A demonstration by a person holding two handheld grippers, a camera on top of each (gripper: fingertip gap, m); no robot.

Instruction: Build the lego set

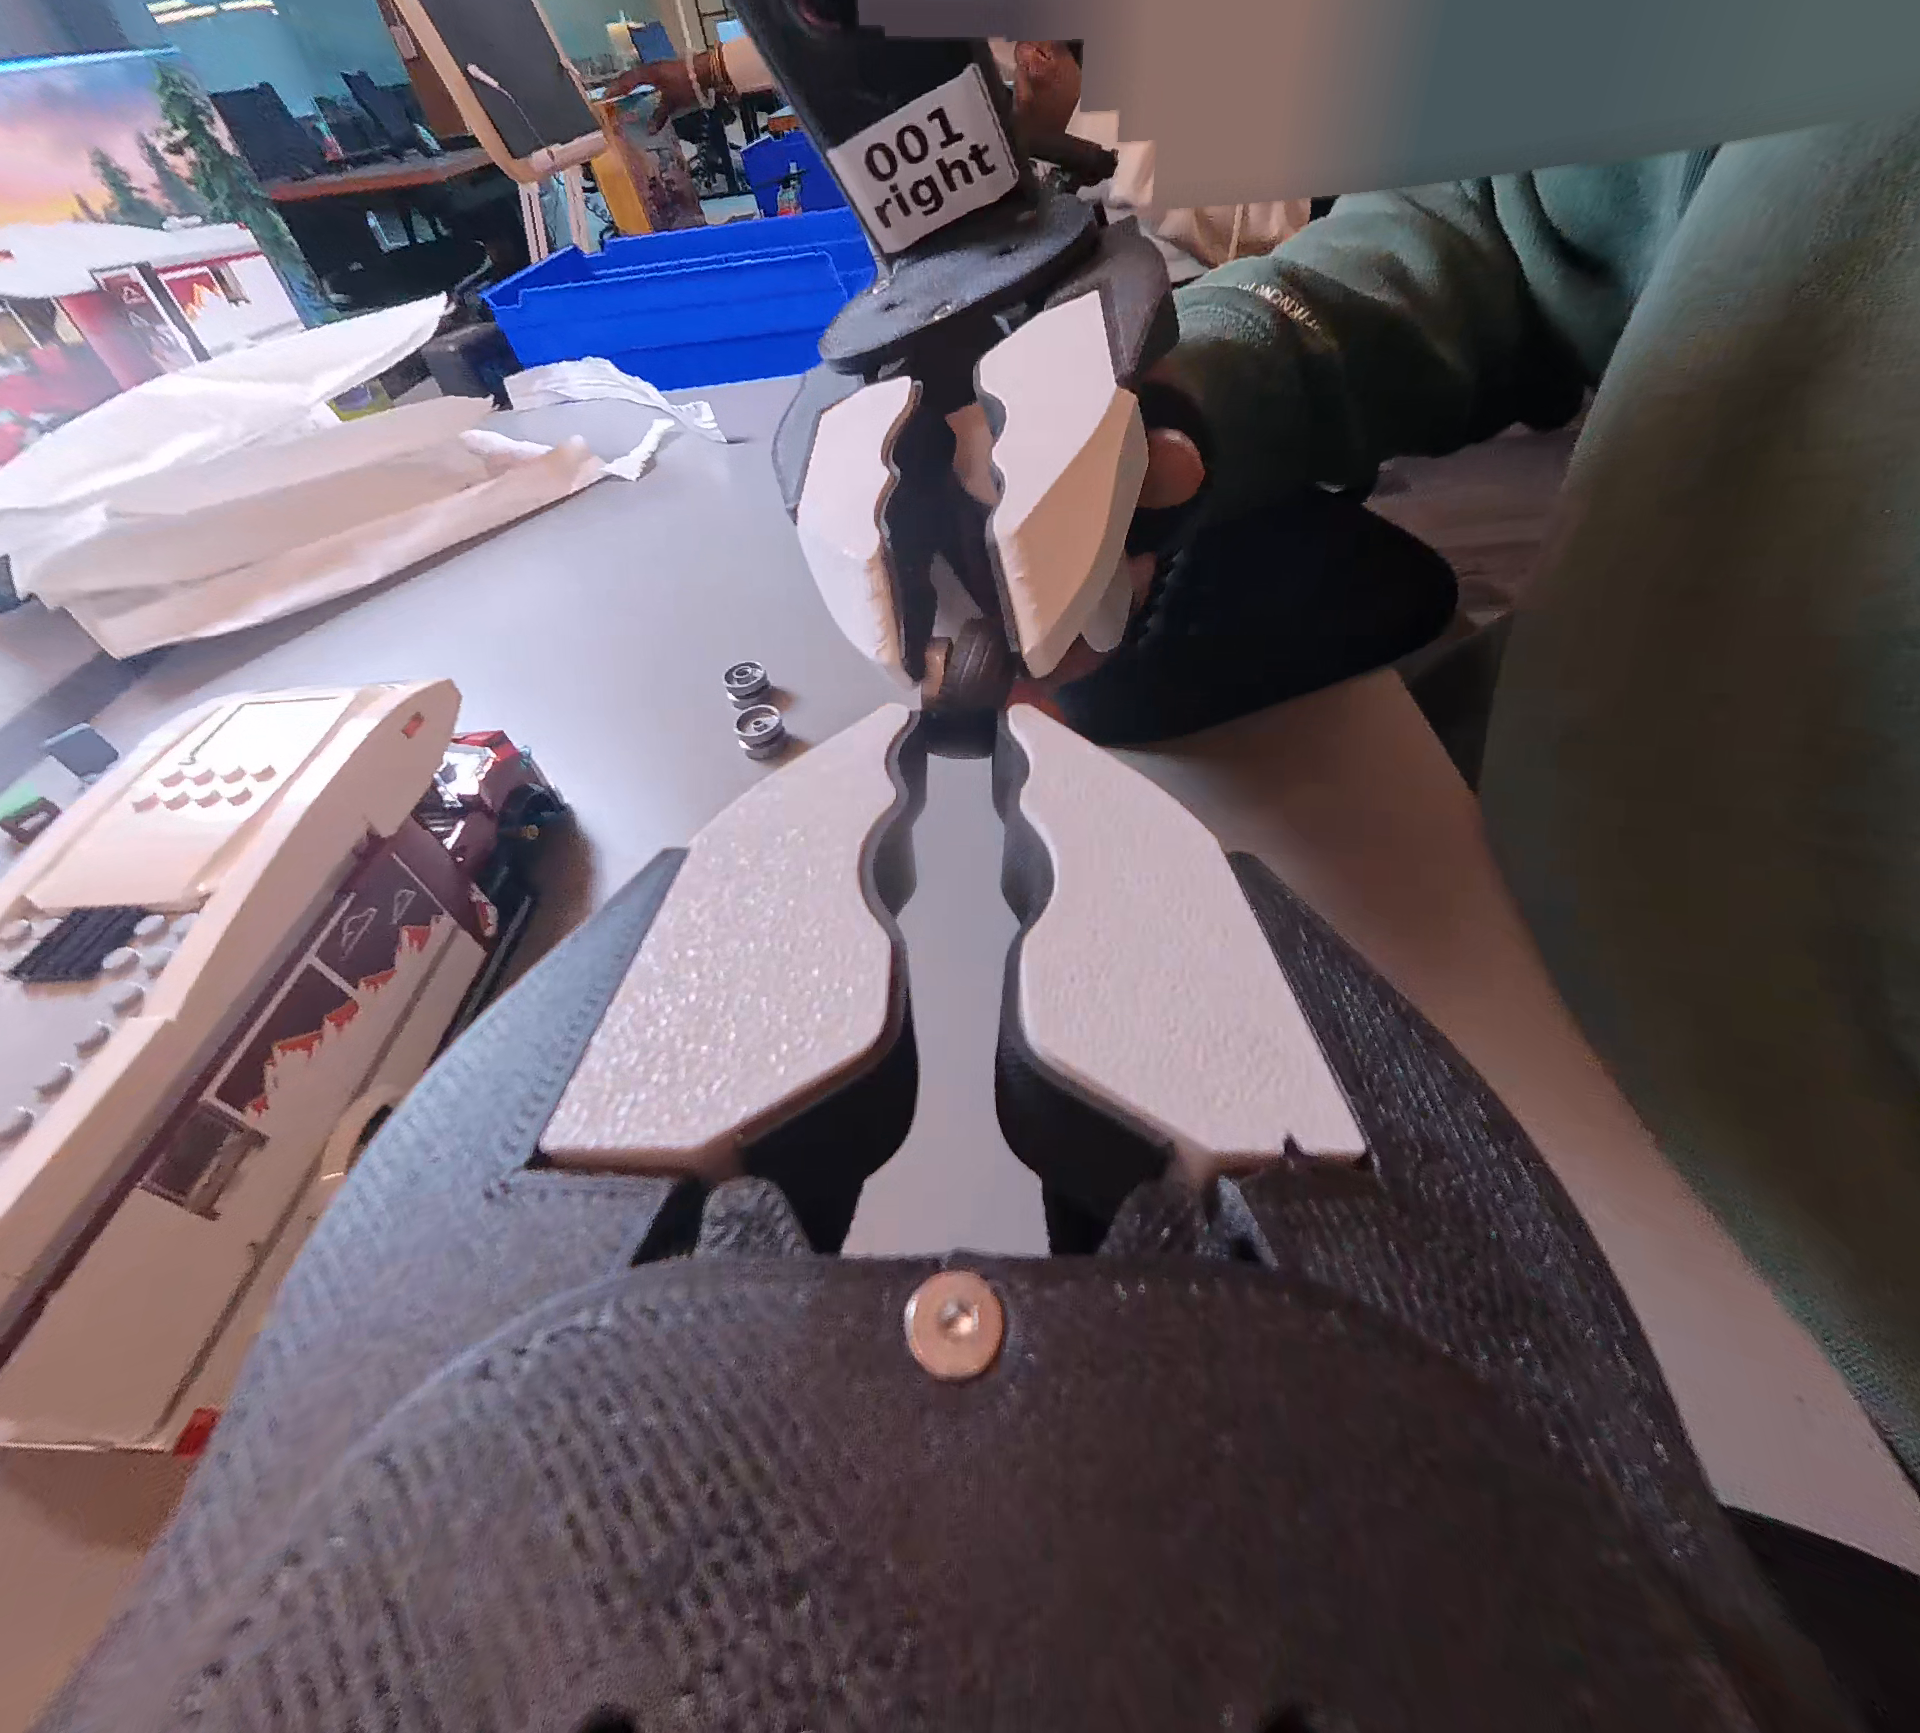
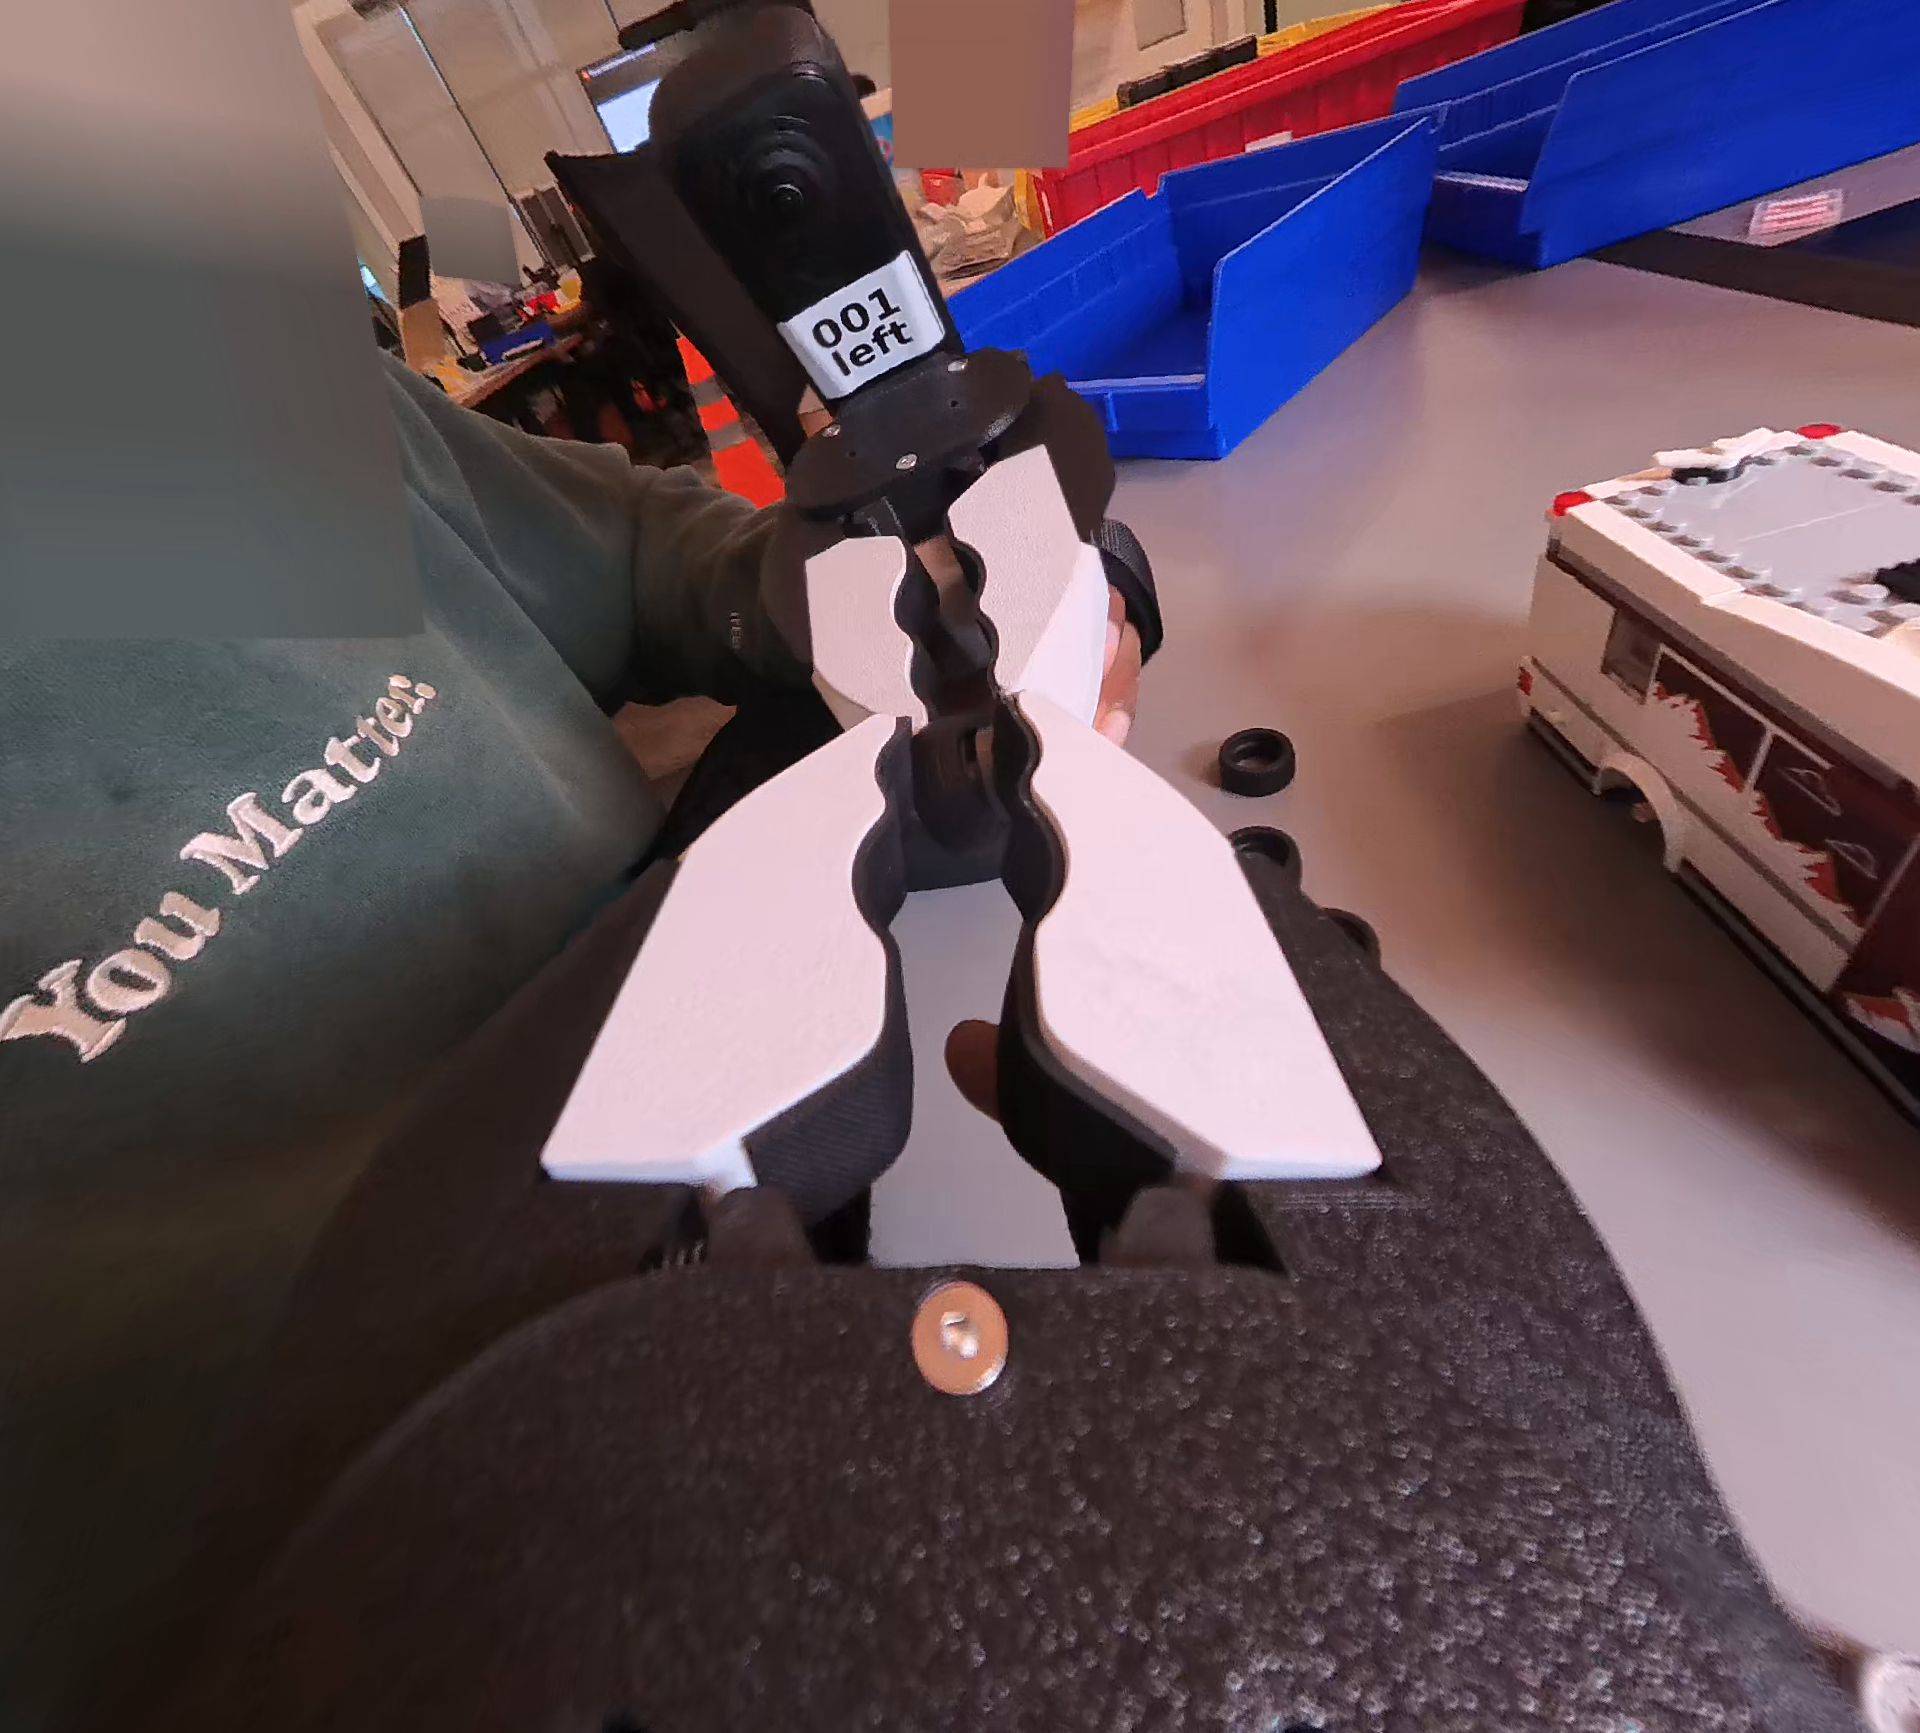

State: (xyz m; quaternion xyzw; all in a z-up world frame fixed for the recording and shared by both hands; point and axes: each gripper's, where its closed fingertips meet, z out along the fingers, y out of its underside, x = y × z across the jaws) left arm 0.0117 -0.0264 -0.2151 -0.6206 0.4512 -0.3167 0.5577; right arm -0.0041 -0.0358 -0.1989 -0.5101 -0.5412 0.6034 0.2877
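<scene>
Tip to tip above a grey table [image 1: 623,603], 2 handheld grippers meet over a small toy wheel. In the left wrist view, the left gripper [image 1: 956,727] points forward with its white fingers [image 1: 748,966] drawn near each other, and a dark round piece sits between their tips; whether the pads press on it cannot be told. Facing it, the right gripper [image 1: 961,660] angles down from a gloved hand [image 1: 1247,603] in a green sleeve, its tips clamped on a black tyre [image 1: 977,657] with a grey hub at one side.

Left of the wheel in that view stands a white and dark red brick-built camper van [image 1: 239,1008], with 2 loose grey wheel hubs [image 1: 753,707] on the table between van and wheel. Beyond the hubs lie crumpled white paper bags [image 1: 260,478] and a blue plastic bin [image 1: 675,312].

In the right wrist view the left gripper's own hand is largely hidden behind its fingers. Right of the wheel here, 2 spare black tyres [image 2: 1257,761] lie on the table, 1 partly covered by the right gripper's body, with the van farther right and blue and red bins [image 2: 1299,104] behind.
</scene>
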